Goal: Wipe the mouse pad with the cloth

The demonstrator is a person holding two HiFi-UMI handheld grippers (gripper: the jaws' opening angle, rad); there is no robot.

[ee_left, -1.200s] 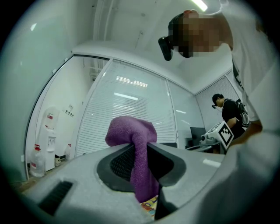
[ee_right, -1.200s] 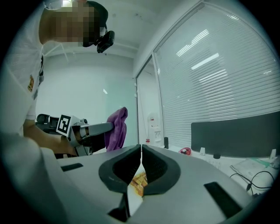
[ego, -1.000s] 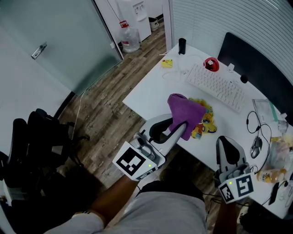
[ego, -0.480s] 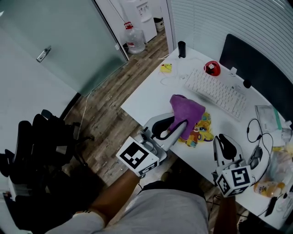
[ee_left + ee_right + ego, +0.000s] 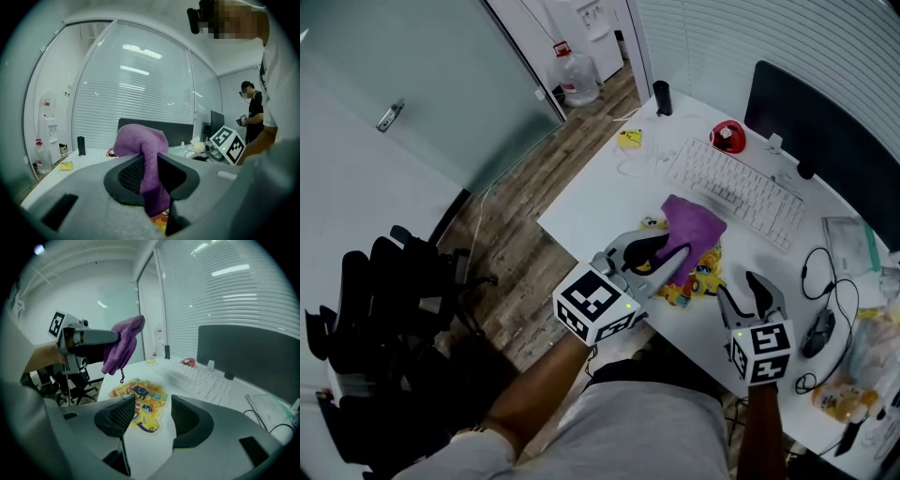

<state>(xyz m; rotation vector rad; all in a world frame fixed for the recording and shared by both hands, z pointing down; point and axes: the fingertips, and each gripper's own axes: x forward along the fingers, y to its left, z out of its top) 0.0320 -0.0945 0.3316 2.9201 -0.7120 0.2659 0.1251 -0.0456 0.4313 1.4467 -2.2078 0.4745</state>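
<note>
Two grippers, one cloth, one pad: your left gripper (image 5: 675, 259) clamps the purple cloth (image 5: 695, 222) above the cartoon pad (image 5: 701, 281). Your right gripper (image 5: 752, 291) has just been opening, jaws apart, empty.

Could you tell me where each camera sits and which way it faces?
Head view: on the person's head, looking steeply down at the desk; shows the lap, left gripper and right gripper.
Left gripper view: on the left gripper, facing across the desk toward the blinds; its jaws grip the purple cloth.
Right gripper view: on the right gripper, tilted down at the mouse pad; its jaws, just opening, stand empty.
Shared: both gripper views show the cloth.
</note>
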